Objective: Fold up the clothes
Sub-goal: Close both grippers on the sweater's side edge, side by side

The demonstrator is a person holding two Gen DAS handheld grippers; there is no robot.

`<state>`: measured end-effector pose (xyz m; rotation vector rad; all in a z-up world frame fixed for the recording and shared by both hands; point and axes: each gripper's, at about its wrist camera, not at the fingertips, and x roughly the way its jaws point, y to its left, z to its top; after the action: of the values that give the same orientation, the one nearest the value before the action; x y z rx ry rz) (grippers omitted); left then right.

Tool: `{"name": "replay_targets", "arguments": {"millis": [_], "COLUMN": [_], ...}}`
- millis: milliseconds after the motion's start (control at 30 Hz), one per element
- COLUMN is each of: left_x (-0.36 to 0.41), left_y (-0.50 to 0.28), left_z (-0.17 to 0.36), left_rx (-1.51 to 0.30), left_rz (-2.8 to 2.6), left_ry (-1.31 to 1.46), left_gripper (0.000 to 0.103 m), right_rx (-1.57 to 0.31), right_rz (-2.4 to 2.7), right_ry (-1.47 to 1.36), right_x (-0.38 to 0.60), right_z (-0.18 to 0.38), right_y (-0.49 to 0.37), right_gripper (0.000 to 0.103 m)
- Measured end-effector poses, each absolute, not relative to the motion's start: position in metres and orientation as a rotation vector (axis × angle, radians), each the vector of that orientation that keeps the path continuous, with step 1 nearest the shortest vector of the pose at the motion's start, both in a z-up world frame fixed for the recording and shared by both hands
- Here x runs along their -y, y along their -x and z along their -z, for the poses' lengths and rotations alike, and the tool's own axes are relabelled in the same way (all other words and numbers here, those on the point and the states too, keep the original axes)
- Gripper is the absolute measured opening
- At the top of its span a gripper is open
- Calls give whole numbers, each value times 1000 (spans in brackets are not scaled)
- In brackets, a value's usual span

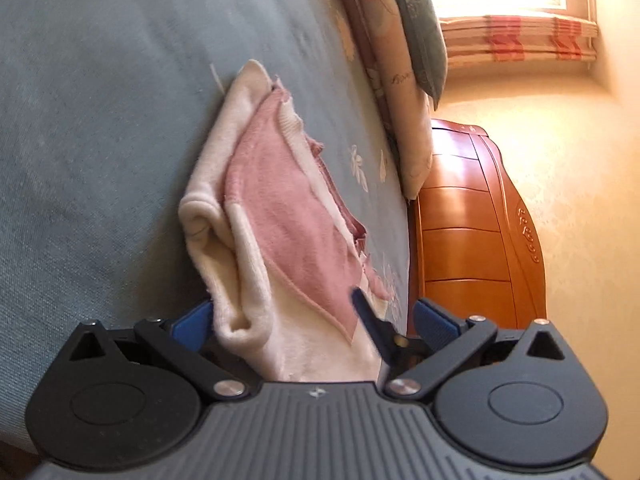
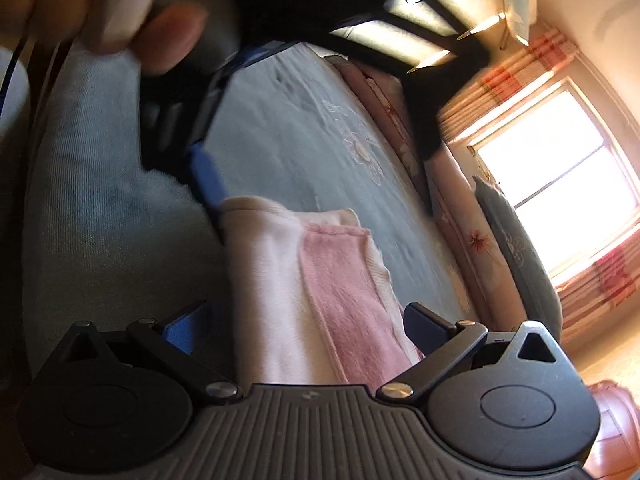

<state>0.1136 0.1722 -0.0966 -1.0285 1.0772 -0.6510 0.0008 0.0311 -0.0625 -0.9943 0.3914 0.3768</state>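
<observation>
A folded cream and pink garment (image 1: 280, 216) lies on the grey-blue bedspread (image 1: 100, 100). My left gripper (image 1: 314, 320) is open wide, and the near end of the garment sits between its blue pads (image 1: 192, 324). A dark blue fingertip (image 1: 368, 316) of the other gripper pokes in over the cloth. In the right wrist view the same garment (image 2: 320, 280) runs between the spread fingers of my right gripper (image 2: 308, 328), which is open. At the garment's far left corner sits a blue finger (image 2: 206, 180) of the left gripper, held by a hand (image 2: 120, 8).
Floral and grey pillows (image 1: 404, 60) stand along the far edge of the bed. Beyond them are an orange wooden headboard (image 1: 468, 220), a bright window (image 2: 560, 184) with striped curtains (image 1: 520, 36) and a cream wall. Bare bedspread stretches to the left.
</observation>
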Motion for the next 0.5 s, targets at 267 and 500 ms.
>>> {"name": "replay_targets", "arguments": {"millis": [267,500], "left_x": [-181,-178], "left_y": [-111,-142], "left_z": [72,47], "left_rx": [-1051,-1013], "left_rz": [660,555], "left_ry": [793,468], "left_gripper": [102,102], "right_rx": [-426,-490], "right_rz": [-304,-328], "right_ry": [983,861], "right_x": [-48,-32], "right_z": [72,62], "right_y": [-25,-35], "right_gripper": [41,21]}}
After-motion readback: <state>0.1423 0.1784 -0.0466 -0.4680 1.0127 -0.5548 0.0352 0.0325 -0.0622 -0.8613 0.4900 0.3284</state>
